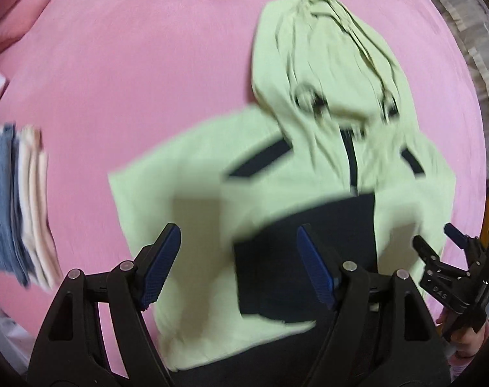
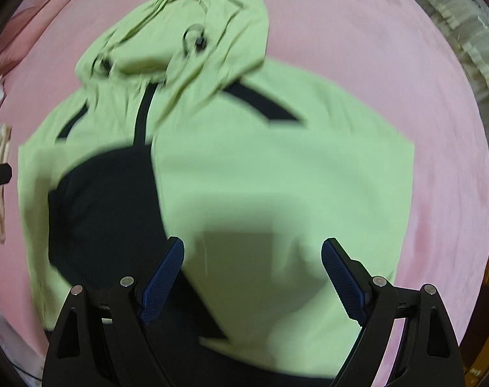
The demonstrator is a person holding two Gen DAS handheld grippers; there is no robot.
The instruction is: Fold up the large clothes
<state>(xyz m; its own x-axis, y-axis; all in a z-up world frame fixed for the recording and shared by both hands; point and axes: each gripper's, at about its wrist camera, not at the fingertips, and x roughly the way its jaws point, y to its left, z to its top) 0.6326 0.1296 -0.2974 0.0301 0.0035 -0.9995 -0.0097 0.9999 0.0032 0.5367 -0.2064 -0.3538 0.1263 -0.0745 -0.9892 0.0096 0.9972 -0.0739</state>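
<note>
Left wrist view alone: right gripper (image 1: 438,242) beside green hoodie (image 1: 309,161); both grippers' fingers (image 2: 167,271) spread, nothing grasped.

Left of your tongs, well apart, a stack of folded clothes (image 1: 21,203) lies on the pink bedsheet (image 1: 131,80): blue denim outermost, pale pink and cream layers beside it. Ahead and far left, you have a pink pillow (image 2: 34,29).

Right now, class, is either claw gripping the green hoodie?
No: the left claw and right claw both hang open above the green hoodie.
</note>
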